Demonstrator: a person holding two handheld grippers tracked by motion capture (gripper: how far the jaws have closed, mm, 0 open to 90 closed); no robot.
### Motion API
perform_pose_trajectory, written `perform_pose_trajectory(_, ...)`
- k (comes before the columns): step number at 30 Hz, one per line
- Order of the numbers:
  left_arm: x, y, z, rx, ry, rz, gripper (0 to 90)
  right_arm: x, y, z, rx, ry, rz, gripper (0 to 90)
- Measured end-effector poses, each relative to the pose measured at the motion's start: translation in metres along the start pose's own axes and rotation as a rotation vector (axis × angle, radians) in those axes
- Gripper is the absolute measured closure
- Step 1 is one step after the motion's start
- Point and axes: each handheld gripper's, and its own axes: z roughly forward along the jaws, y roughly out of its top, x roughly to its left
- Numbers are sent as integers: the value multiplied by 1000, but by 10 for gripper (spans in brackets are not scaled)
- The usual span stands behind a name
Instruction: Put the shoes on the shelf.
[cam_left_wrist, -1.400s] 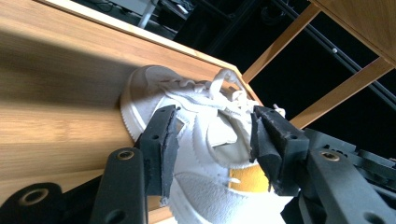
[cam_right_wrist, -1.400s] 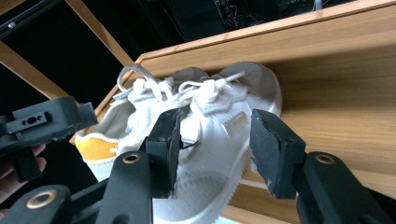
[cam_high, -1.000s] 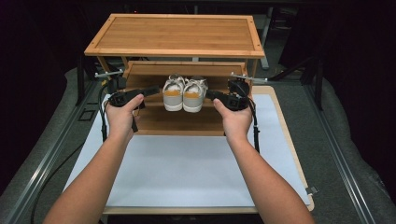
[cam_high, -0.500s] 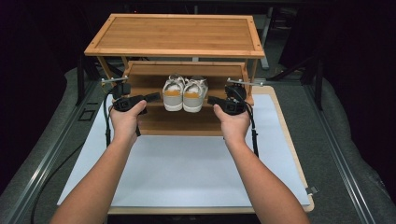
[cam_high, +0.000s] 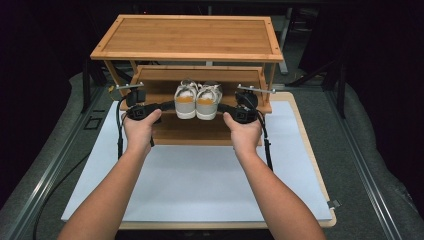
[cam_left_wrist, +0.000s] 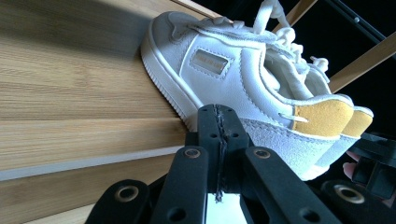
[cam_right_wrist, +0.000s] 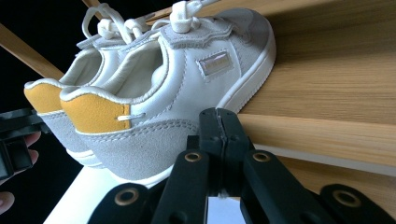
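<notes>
Item: 2 shoes (cam_high: 196, 99), white with yellow heel tabs, side by side and touching, heels toward the person. Location: lower shelf (cam_high: 200, 131) of a wooden rack (cam_high: 187, 37), which stands at the far end of a white mat (cam_high: 200, 185).

Left gripper (cam_high: 167, 105): level, at the outer side of the left shoe (cam_left_wrist: 243, 70). Jaws have just been closing and now meet pad to pad with nothing between them. In the left gripper view the joined tips lie against the sole edge near the heel; whether they touch it or stop just short cannot be told.

Right gripper (cam_high: 225, 107): level, mirror placement at the outer side of the right shoe (cam_right_wrist: 187, 79). Jaws have just been closing, now pressed together, empty. Tips lie just beside the grey heel panel, low by the sole.

Both shoes sit between the 2 grippers.
</notes>
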Motion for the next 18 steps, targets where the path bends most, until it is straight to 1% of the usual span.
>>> perform_pose_trajectory(3, 0, 1, 1, 6, 3, 1, 898, 0, 0, 0, 1, -7, -2, 900)
perform_pose_trajectory(4, 0, 2, 2, 7, 1, -4, 899, 1, 0, 1, -10, -12, -13, 900)
perform_pose_trajectory(5, 1, 4, 3, 14, 9, 2, 899, 1, 0, 2, -12, -19, -11, 900)
perform_pose_trajectory(6, 1, 6, 3, 16, 17, 7, 899, 1, 0, 2, -14, -12, -7, 900)
perform_pose_trajectory(7, 1, 6, 3, 16, 17, 7, 899, 1, 0, 2, -14, -12, -7, 900)
perform_pose_trajectory(9, 1, 8, 5, 10, 25, 4, 899, 1, 2, 5, -12, -14, 9, 900)
perform_pose_trajectory(11, 3, 10, 8, 7, 20, -4, 899, 0, 4, 7, -17, -20, 13, 900)
perform_pose_trajectory(12, 3, 10, 8, 7, 20, -4, 899, 0, 5, 7, -7, -26, 12, 900)
perform_pose_trajectory(13, 5, 11, 10, 3, 14, -8, 899, -1, 6, 9, -18, -18, 16, 900)
perform_pose_trajectory(14, 5, 11, 10, 3, 14, -8, 900, -1, 6, 10, -15, -25, 12, 900)
perform_pose_trajectory(15, 7, 12, 12, 0, 11, -15, 900, -1, 6, 10, -15, -25, 12, 900)
perform_pose_trajectory(18, 8, 14, 14, -4, 12, -17, 900, -3, 9, 14, -20, -21, 12, 900)
